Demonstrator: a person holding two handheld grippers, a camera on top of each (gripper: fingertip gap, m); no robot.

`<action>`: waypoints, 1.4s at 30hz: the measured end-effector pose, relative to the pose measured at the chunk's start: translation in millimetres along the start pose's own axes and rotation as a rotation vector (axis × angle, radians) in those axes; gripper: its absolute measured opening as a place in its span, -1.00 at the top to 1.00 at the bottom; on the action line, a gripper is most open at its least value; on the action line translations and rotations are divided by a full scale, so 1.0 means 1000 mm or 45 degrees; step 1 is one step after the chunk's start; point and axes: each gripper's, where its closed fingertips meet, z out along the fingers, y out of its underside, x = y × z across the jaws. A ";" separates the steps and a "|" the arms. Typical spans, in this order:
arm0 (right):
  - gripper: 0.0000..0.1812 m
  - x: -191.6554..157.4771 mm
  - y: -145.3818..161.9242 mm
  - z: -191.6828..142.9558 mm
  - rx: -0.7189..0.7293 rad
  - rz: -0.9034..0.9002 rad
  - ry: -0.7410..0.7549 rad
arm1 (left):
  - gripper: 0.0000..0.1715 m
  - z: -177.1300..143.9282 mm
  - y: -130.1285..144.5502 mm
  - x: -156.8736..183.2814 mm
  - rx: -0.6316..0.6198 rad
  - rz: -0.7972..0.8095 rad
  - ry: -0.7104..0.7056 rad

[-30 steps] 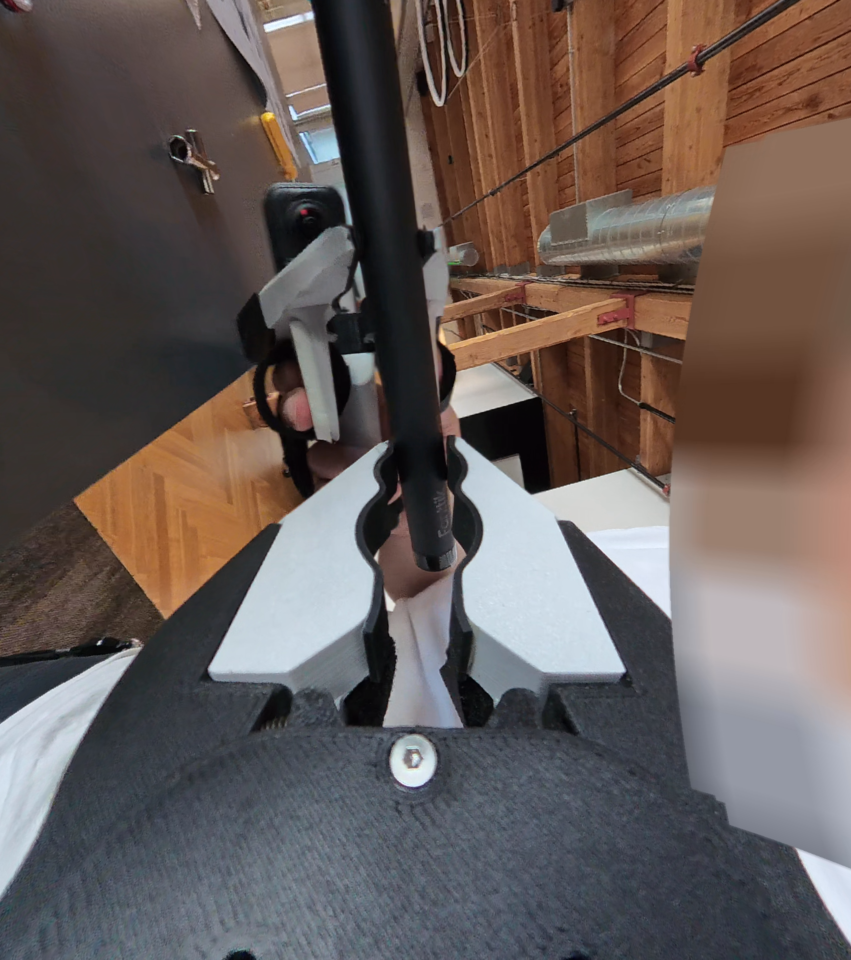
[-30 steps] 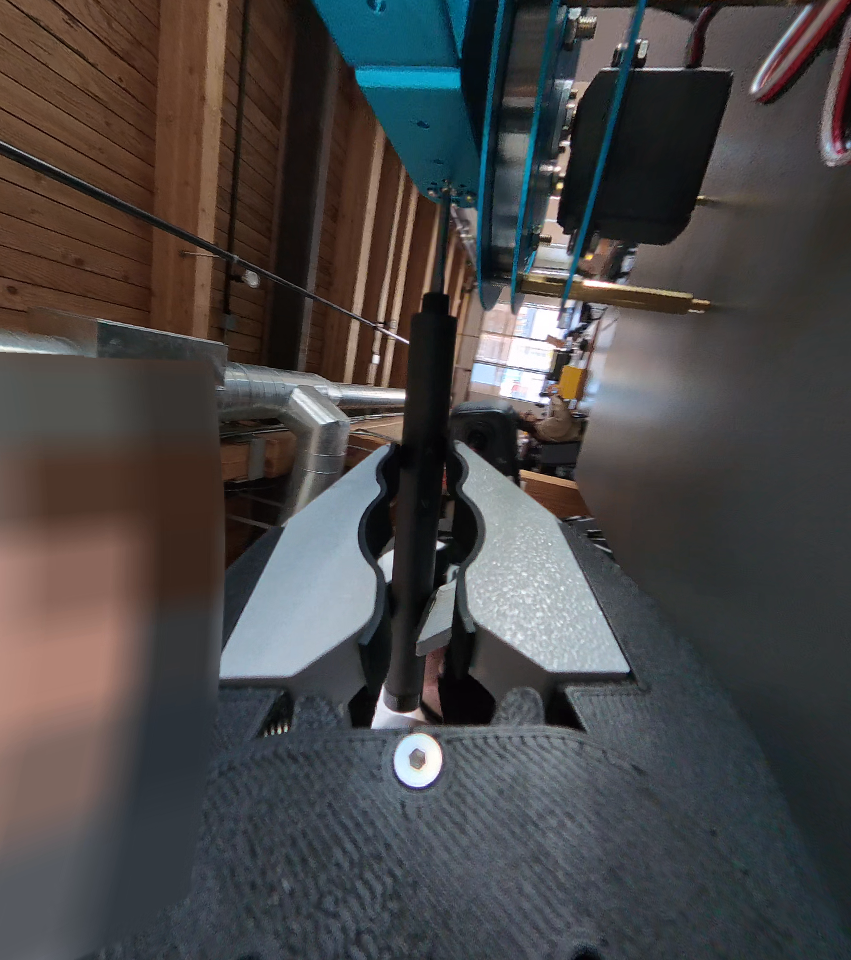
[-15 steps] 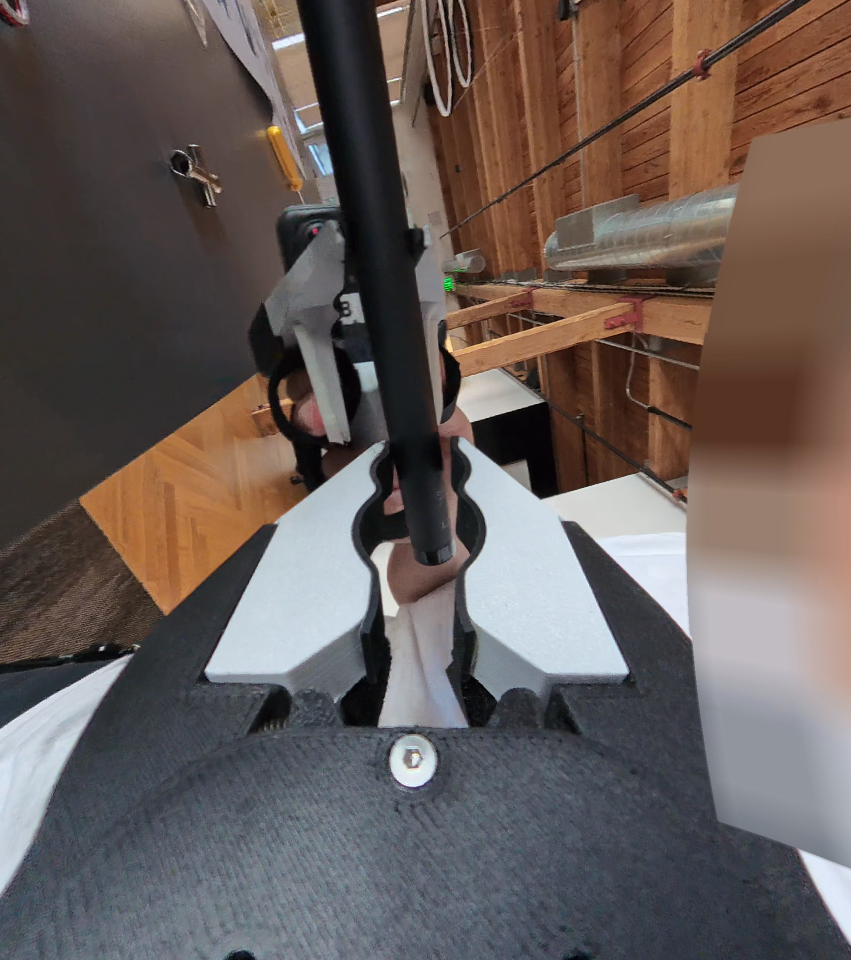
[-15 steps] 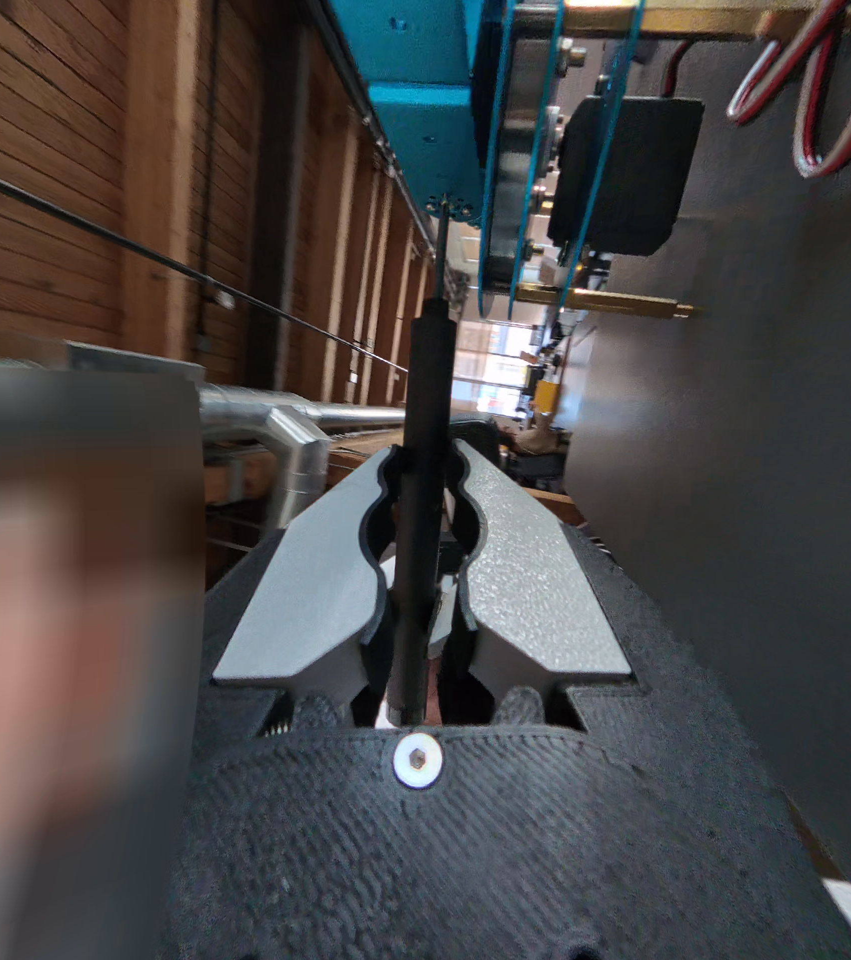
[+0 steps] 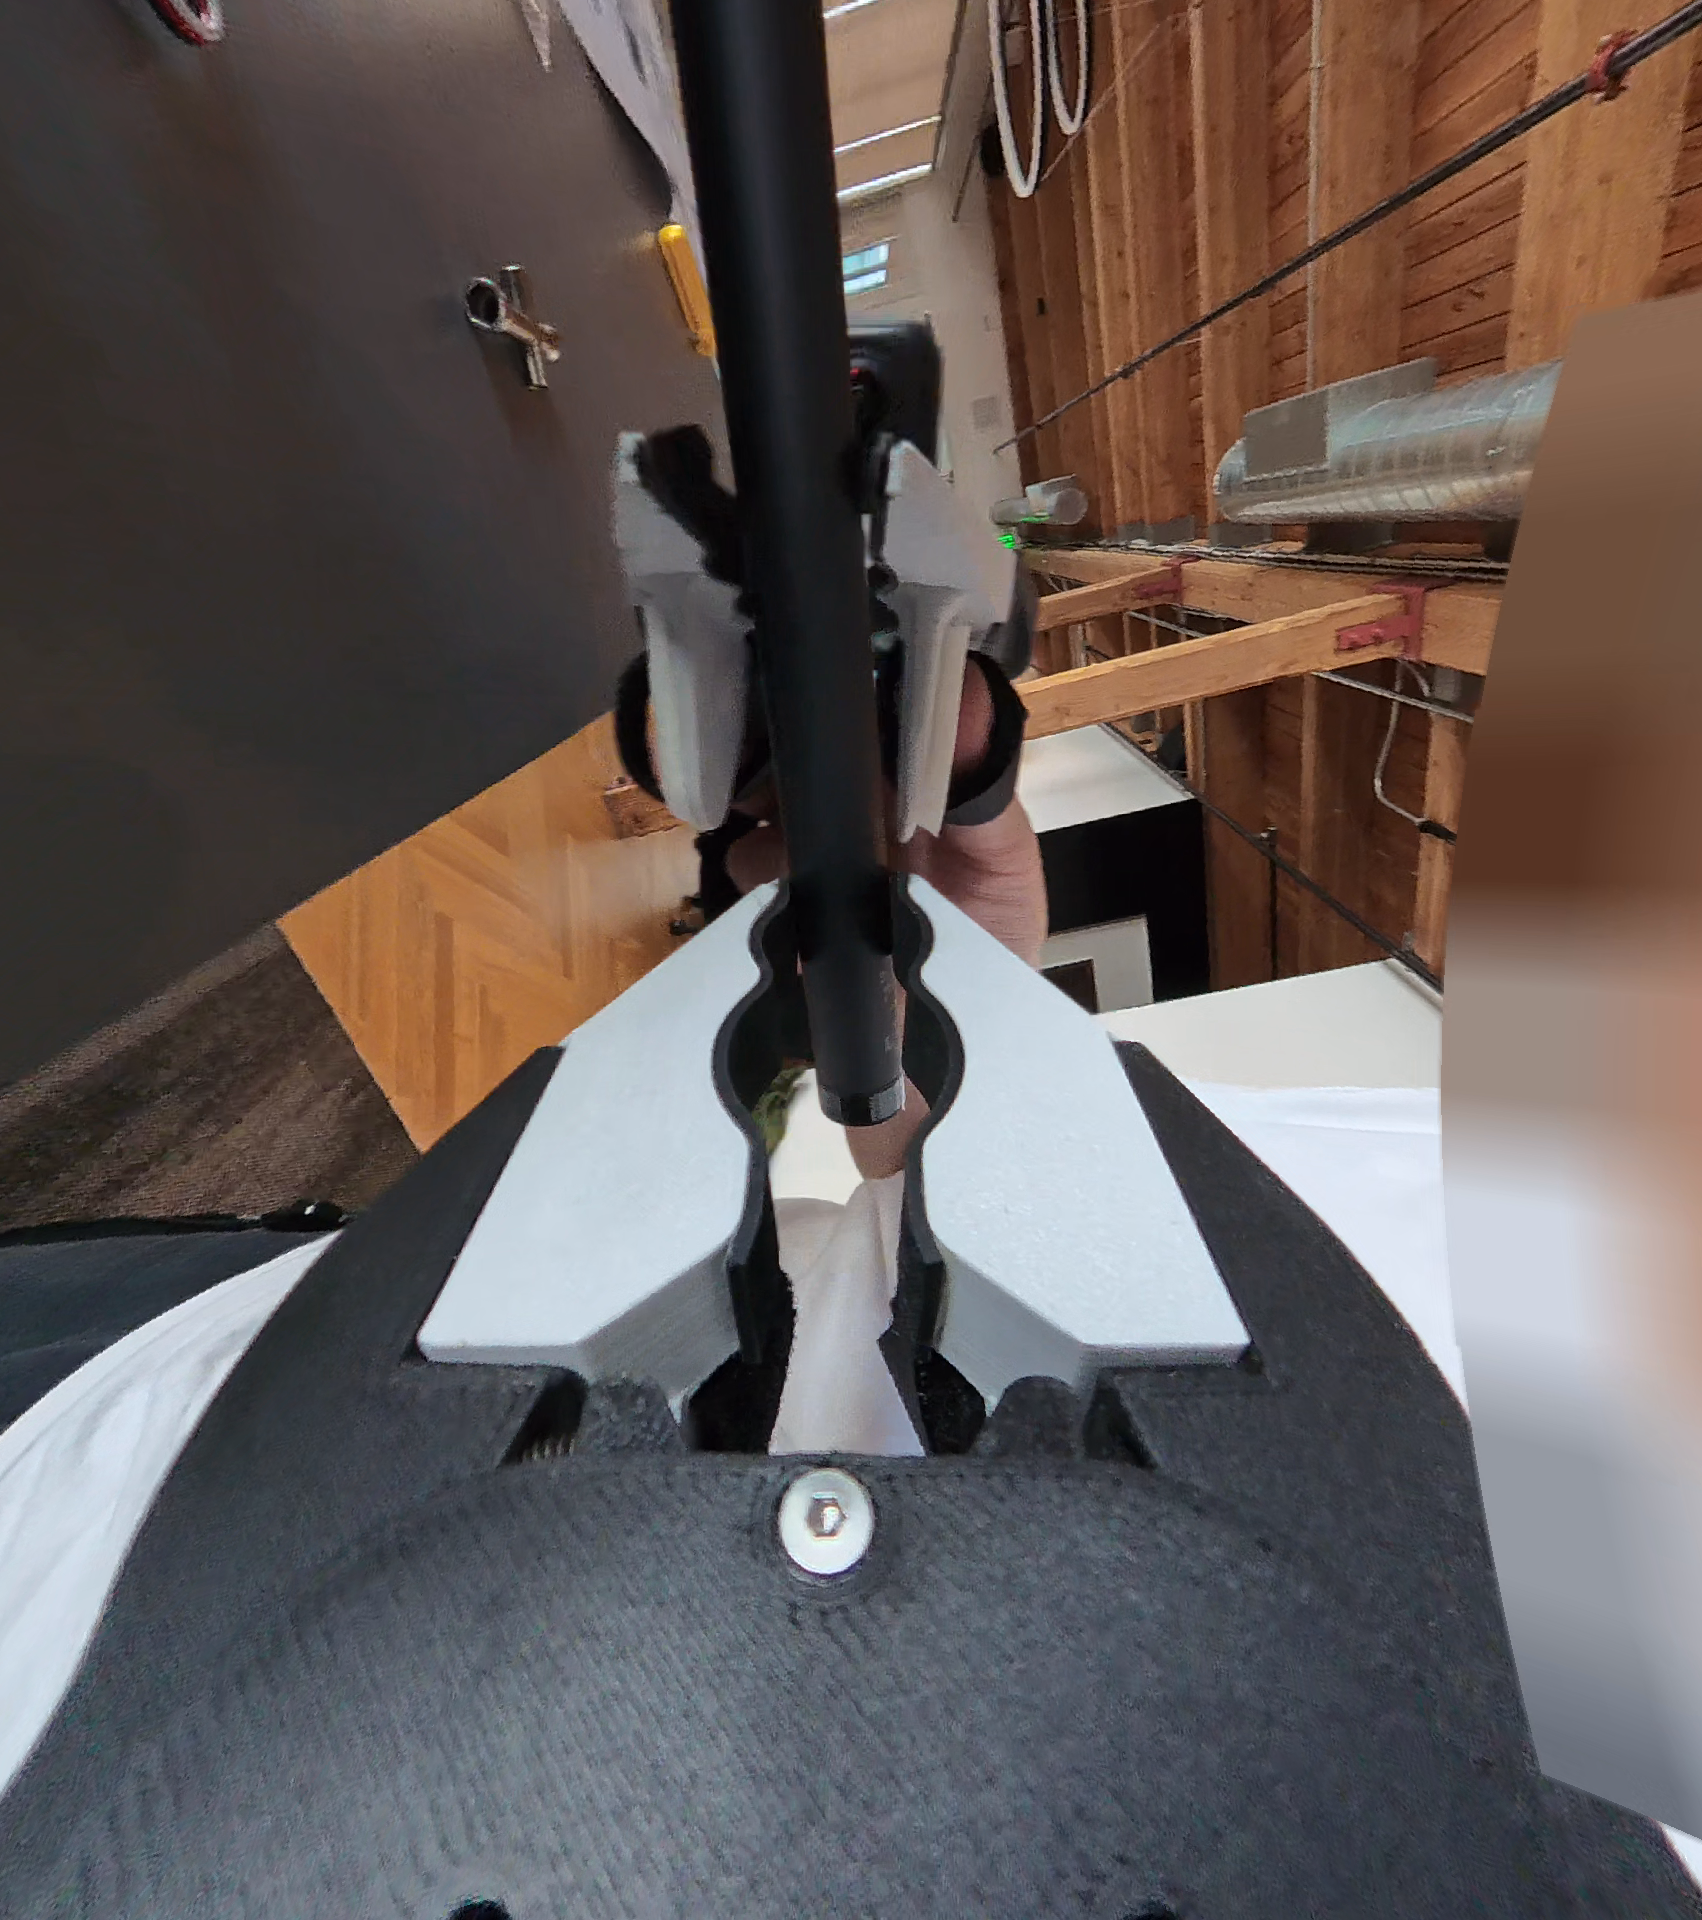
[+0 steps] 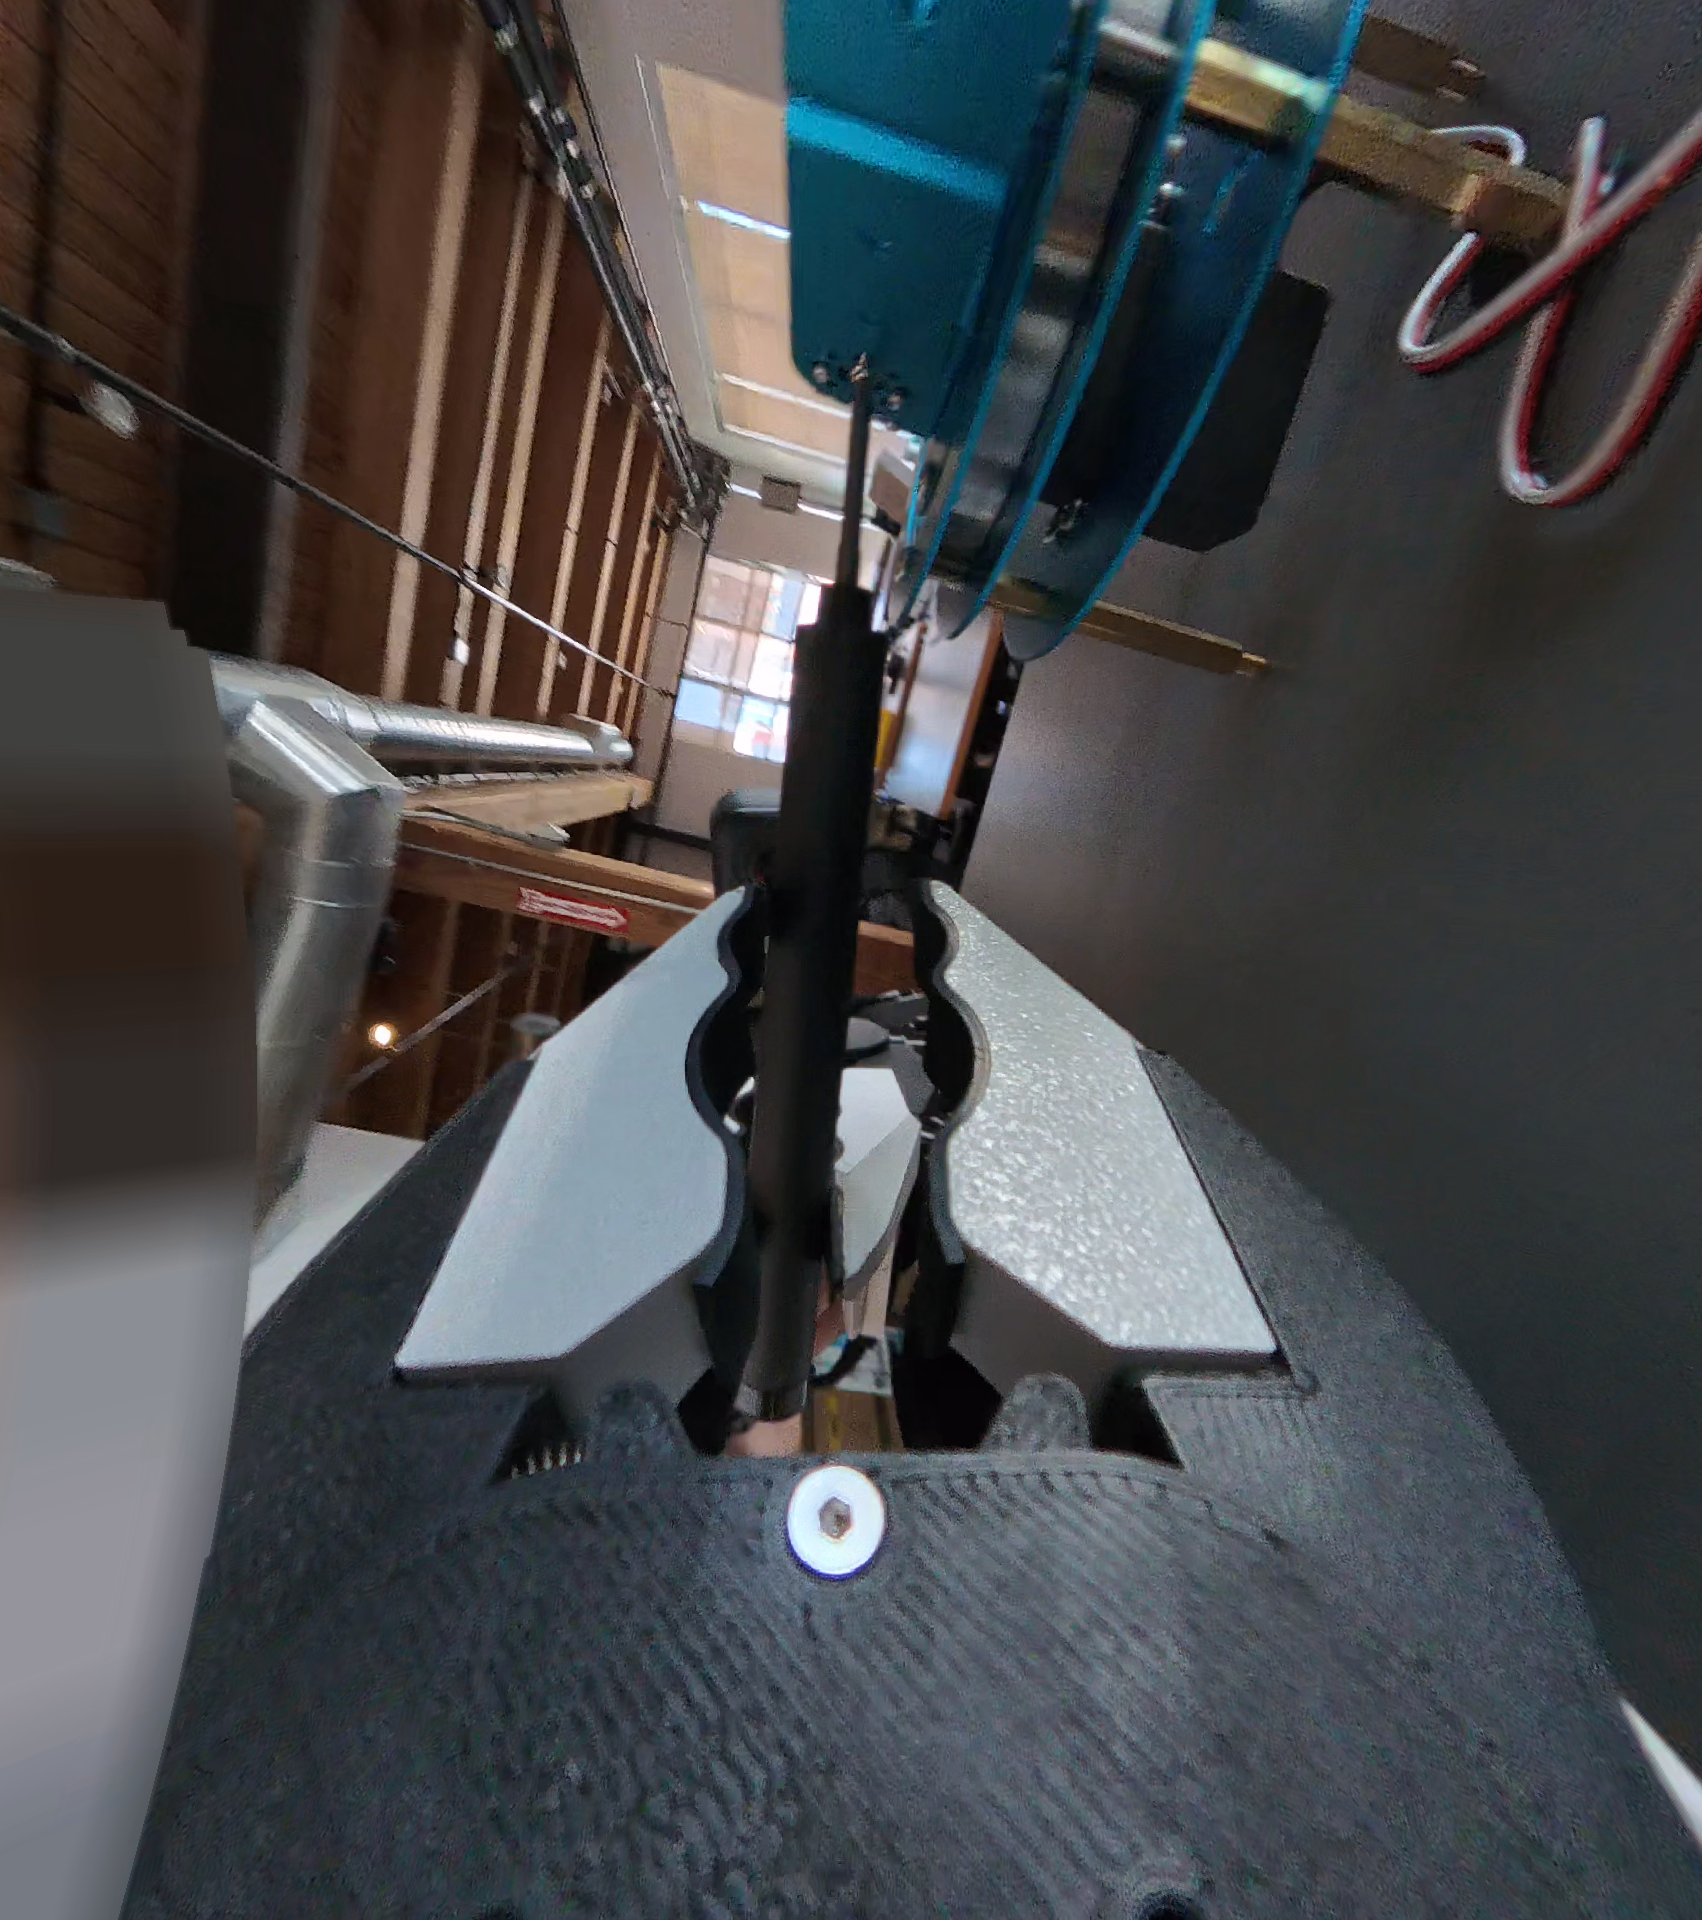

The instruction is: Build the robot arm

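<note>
Gripping a black screwdriver (image 5: 831, 831), the left gripper (image 5: 839, 914) has its jaw tips clenched on the handle near the butt end, frame centre. Right gripper (image 6: 842, 935) in its own view looks released w/ a gap either side of the same handle (image 6: 805, 1039); also seen upper centre of left view (image 5: 805, 665) straddling the shaft. Thin tip meets a teal device (image 6: 888, 187) at top centre. Dark panel (image 6: 1449, 935) on right, wooden wall (image 5: 1346, 260) upper right of left view

Left wrist view sharp, evenly daylit. Right wrist view motion-blurred, bright paned window (image 6: 743, 665) blown out. Fisheye bends edges.
</note>
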 end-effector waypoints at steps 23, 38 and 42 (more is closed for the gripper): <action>0.72 -0.007 0.001 0.001 0.002 0.109 -0.117 | 0.82 -0.003 -0.004 0.005 0.027 -0.030 0.067; 0.83 -0.014 -0.002 0.002 0.085 0.261 -0.360 | 0.70 -0.002 0.002 0.016 0.028 -0.102 0.269; 0.83 -0.015 -0.003 0.004 0.083 0.283 -0.379 | 0.81 0.001 0.004 0.014 0.002 -0.052 0.230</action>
